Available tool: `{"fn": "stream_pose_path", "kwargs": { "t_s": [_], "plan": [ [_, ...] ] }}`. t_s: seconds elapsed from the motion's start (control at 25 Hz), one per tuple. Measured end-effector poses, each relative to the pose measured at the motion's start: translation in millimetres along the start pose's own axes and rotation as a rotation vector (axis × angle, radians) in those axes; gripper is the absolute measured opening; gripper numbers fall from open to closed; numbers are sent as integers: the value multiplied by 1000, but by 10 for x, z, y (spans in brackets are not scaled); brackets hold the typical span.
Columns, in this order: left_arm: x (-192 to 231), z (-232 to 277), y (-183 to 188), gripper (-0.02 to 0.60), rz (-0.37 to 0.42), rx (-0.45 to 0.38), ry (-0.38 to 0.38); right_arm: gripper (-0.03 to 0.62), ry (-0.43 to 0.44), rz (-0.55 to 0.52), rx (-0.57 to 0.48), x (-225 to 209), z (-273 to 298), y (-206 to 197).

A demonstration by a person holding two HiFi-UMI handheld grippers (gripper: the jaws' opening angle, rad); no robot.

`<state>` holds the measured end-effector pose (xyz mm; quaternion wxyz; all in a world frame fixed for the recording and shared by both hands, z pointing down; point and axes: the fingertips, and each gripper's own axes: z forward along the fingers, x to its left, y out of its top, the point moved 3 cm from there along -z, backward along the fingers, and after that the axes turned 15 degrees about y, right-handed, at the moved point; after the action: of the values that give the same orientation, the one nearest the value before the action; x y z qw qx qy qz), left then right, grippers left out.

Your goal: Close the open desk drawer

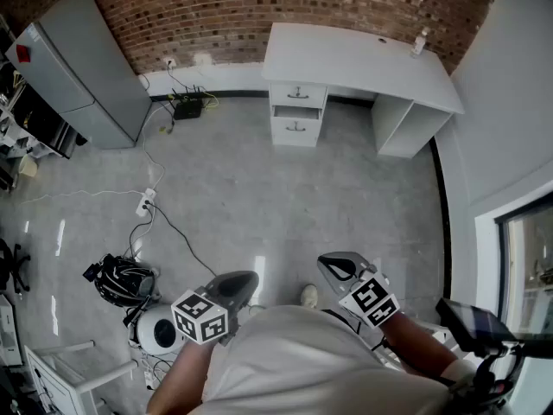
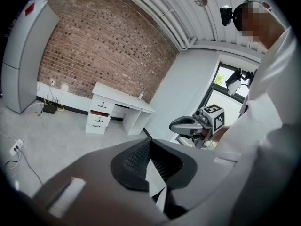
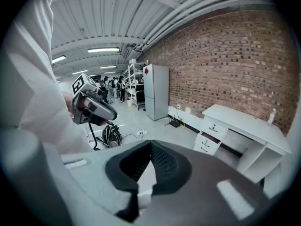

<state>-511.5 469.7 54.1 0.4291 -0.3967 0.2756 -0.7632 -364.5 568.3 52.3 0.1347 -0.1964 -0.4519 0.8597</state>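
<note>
A white desk (image 1: 363, 59) stands against the brick wall, far across the floor from me. Its drawer stack (image 1: 297, 115) has one drawer (image 1: 295, 129) below the top one pulled out a little, with a dark gap above it. The same desk (image 2: 120, 100) and open drawer (image 2: 98, 113) show in the left gripper view, and the desk (image 3: 247, 126) and its drawers (image 3: 209, 137) in the right gripper view. My left gripper (image 1: 248, 278) and right gripper (image 1: 328, 263) are held close to my body, both shut and empty. The jaw tips meet in the left gripper view (image 2: 150, 140) and in the right gripper view (image 3: 151, 142).
A tall grey fridge (image 1: 82, 67) stands at the left wall. A power strip with cables (image 1: 187, 105) lies by the wall, and a cord (image 1: 149, 201) trails across the floor. A black bag (image 1: 122, 280) and a white round unit (image 1: 160, 328) sit near my left. A bottle (image 1: 419, 41) stands on the desk.
</note>
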Motion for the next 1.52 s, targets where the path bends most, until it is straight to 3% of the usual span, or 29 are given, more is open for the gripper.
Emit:
{"fn": "stream_pose_path", "kwargs": {
  "t_s": [0.44,0.6,0.92,1.04,1.24,1.52],
  "plan": [
    [-484,768,82,6,173,73,-62,2,25,40,0,-256,-231,-349],
    [-649,981,99,6,195,83,-75,3,48,57,4,-306,-351,-512],
    [-877,1463,84,6,325,134,-63,3,44,68,13,-506,-580,-789],
    [-914,1634,149,6,314,131,-75,6,32,73,12,-608,-620,-846],
    [-802,1933,310,6,231,128,-108,24,16,92,15,-867,-549,-882],
    [-298,2678,700,6,168,109,-146,25,-26,85,32,-1728,-266,-581]
  ]
}}
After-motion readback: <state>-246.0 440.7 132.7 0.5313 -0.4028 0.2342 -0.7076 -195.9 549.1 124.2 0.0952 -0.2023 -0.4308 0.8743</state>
